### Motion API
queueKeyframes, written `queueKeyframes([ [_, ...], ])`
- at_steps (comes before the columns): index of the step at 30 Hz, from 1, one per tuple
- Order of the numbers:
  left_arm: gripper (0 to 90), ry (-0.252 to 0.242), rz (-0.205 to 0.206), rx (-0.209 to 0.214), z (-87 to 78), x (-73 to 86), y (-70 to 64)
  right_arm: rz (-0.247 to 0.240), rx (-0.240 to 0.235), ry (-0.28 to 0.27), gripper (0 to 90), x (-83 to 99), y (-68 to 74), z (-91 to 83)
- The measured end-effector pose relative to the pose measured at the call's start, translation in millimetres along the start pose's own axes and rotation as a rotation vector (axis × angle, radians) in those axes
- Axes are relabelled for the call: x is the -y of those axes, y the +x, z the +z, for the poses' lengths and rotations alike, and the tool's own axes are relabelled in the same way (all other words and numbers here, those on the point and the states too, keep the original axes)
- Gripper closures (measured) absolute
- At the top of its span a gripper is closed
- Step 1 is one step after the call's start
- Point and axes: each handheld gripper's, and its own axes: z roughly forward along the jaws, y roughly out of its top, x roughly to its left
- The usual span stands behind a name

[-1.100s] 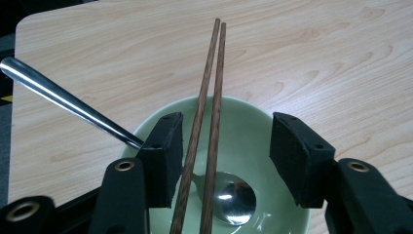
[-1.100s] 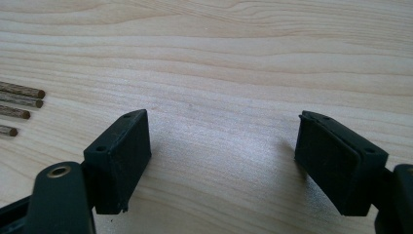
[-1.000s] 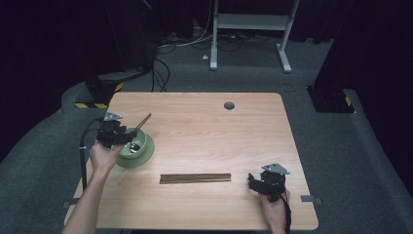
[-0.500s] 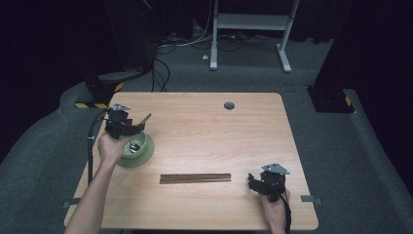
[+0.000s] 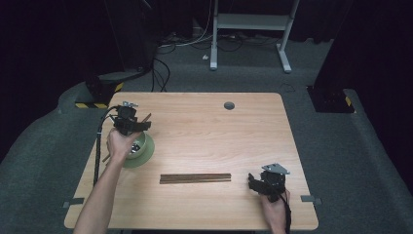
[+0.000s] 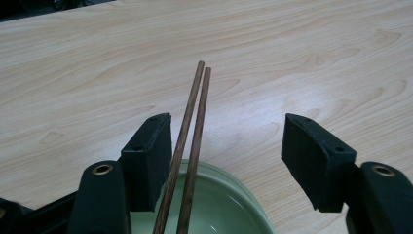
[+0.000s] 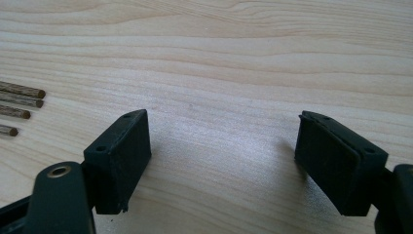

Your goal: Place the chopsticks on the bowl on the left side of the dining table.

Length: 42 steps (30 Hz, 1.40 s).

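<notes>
A green bowl [image 5: 144, 149] stands at the table's left side, and two brown chopsticks [image 6: 193, 122] lie across it, their tips reaching past its far rim [image 6: 221, 178]. My left gripper [image 5: 135, 126] hovers over the bowl's far edge. It [image 6: 226, 131] is open, with the chopsticks between the jaws, close to the left one. Several more chopsticks [image 5: 196, 178] lie side by side on the table's near middle; their ends [image 7: 22, 97] show in the right gripper view. Right of them, low over the wood, my right gripper [image 5: 254, 182] [image 7: 221, 131] is open and holds nothing.
The wooden table [image 5: 209, 126] has a round cable hole [image 5: 229, 105] near its far edge. Dark floor surrounds the table, with a white desk frame [image 5: 253, 29] and cables [image 5: 160, 68] beyond.
My left gripper has moved away from the person and to the right, over the bowl's far rim. The right gripper and the chopsticks on the table have stayed still.
</notes>
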Motion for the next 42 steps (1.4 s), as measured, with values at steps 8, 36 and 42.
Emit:
queueKeyframes([
  [8, 36.4, 0.015, -0.009, -0.015, 9.6, 0.5, 1.5, -0.003, -0.001, 0.000, 20.3, 0.0, 0.0, 0.0],
  [36, 39.8, 0.067, 0.021, -0.008, 20.5, 3.4, -1.9, -0.002, -0.003, 0.000, 20.4, 0.1, 0.3, -0.1],
  [42, 40.4, 0.080, 0.044, 0.004, 19.2, 4.3, -8.5, -0.002, -0.003, 0.000, 20.3, 0.1, 0.2, -0.1],
])
